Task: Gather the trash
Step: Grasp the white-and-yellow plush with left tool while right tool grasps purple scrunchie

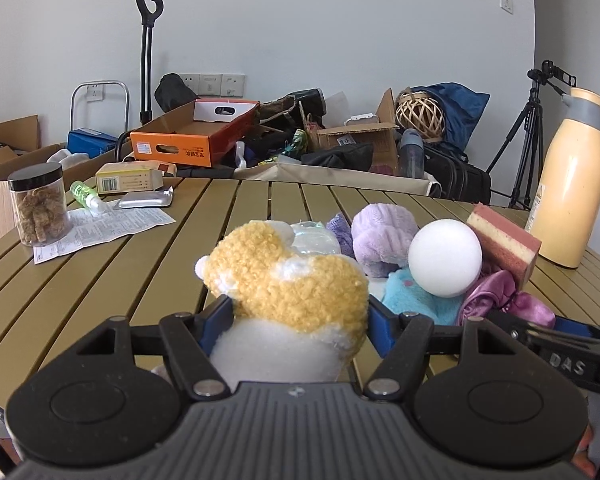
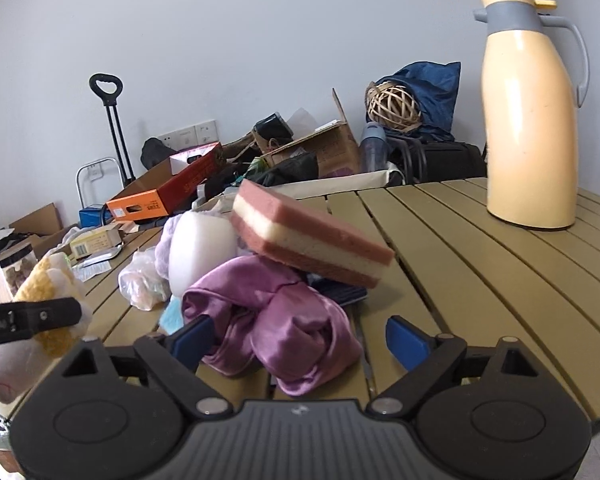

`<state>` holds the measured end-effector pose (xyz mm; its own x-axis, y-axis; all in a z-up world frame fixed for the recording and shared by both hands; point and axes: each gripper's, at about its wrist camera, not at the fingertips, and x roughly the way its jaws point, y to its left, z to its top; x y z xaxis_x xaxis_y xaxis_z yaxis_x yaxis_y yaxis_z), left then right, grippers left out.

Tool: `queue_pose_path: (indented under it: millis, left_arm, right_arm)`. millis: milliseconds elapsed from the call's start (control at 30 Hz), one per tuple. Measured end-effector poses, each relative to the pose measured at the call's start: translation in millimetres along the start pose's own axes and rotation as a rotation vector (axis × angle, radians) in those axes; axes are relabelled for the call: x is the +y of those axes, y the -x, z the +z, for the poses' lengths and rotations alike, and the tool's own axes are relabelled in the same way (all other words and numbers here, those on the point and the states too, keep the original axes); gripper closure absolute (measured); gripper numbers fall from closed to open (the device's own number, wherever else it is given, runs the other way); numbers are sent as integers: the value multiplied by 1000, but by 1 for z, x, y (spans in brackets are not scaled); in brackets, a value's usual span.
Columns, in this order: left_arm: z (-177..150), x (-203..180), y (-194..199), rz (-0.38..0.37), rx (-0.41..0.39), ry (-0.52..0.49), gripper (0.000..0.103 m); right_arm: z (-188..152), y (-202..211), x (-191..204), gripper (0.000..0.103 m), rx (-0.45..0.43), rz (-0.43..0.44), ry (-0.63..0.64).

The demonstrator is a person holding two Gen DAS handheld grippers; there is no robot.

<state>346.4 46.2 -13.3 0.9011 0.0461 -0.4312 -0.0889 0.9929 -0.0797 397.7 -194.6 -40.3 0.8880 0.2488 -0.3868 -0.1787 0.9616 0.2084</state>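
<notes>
My left gripper (image 1: pixel 296 320) is shut on a yellow and white plush toy (image 1: pixel 288 280), held at the near edge of the slatted table (image 1: pixel 140 280). The toy also shows in the right wrist view (image 2: pixel 48 280) at the far left. Behind it lies a pile: a white foam ball (image 1: pixel 445 258), a purple plush (image 1: pixel 384 236), a blue plush (image 1: pixel 412 300), a clear plastic bag (image 2: pixel 142 280), a pink and cream sponge (image 2: pixel 312 240) and a purple satin cloth (image 2: pixel 284 320). My right gripper (image 2: pixel 298 336) is open, its blue pads either side of the satin cloth.
A cream thermos jug (image 2: pixel 530 120) stands at the table's right. At the left are a jar of snacks (image 1: pixel 38 204), a paper leaflet (image 1: pixel 108 228), a green bottle (image 1: pixel 85 194), a foil pack (image 1: pixel 144 200) and a small carton (image 1: pixel 132 178). Boxes and bags crowd the floor behind.
</notes>
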Motion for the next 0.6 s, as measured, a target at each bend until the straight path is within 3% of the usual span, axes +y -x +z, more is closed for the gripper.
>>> queue_pose_path:
  millis: [233, 400, 500, 600]
  left_arm:
    - [1, 3, 0, 7, 3, 11, 33]
    - [0, 1, -1, 5, 7, 10, 33]
    - [0, 0, 0, 3, 4, 10, 33]
    - [0, 0, 2, 2, 0, 14, 33]
  right_arm:
    - [6, -18, -11, 44, 17, 31, -52]
    - [3, -20, -9, 56, 27, 49, -35]
    - [1, -19, -8, 76, 38, 63, -24]
    - [0, -15, -7, 77, 27, 68, -36]
